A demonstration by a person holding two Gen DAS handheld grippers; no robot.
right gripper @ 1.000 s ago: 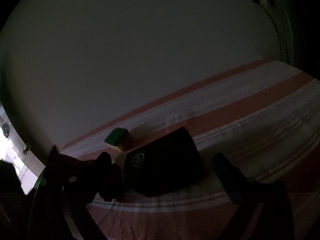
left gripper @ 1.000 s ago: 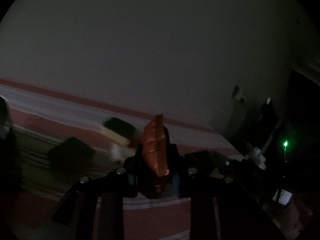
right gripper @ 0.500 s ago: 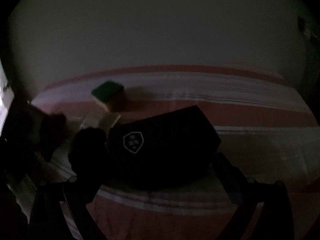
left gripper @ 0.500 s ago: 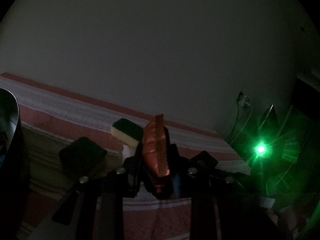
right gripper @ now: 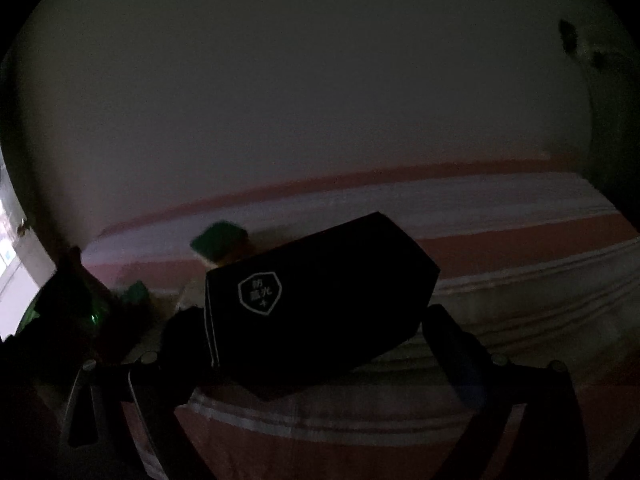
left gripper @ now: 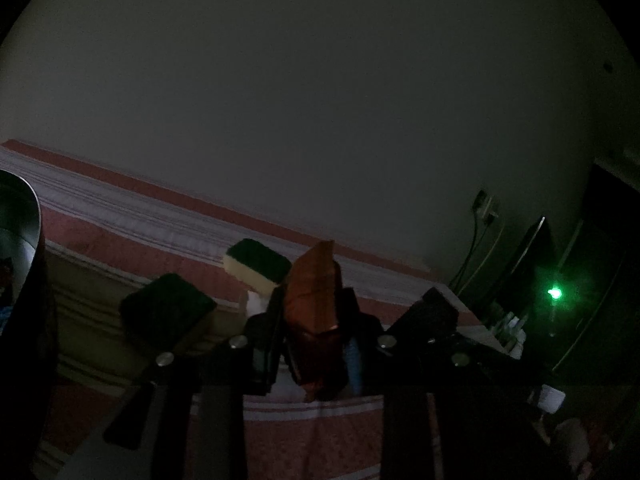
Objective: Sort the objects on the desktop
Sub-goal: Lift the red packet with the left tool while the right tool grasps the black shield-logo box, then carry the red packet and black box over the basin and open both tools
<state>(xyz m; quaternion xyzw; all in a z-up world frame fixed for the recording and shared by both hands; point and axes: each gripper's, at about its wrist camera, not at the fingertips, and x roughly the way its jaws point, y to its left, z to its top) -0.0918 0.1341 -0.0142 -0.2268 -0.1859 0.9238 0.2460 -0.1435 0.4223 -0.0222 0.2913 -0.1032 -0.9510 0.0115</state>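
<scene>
The room is very dark. My left gripper [left gripper: 314, 304] is shut on an orange-brown packet [left gripper: 312, 288], which stands upright between its fingers above a red and white striped cloth [left gripper: 320, 432]. A black box [right gripper: 320, 304] with a white shield mark lies tilted on the cloth [right gripper: 520, 248]. My right gripper [right gripper: 316, 332] is open around the box, one finger close to each end; whether they touch it is hidden. The same box [left gripper: 168, 314] shows left of the packet. A green and yellow sponge [left gripper: 258, 266] lies behind it, near the wall [right gripper: 220, 240].
A bare wall [left gripper: 320, 100] runs along the far edge of the cloth. Cables, a socket [left gripper: 486, 204] and dark gear with a green light [left gripper: 554, 292] stand at the right. A small white thing [left gripper: 254, 302] lies by the sponge. A bright window [right gripper: 8, 256] is at the far left.
The right gripper has rolled and moved in on the black box, which now looks larger and sits between its fingers. The left gripper still holds the packet in much the same place.
</scene>
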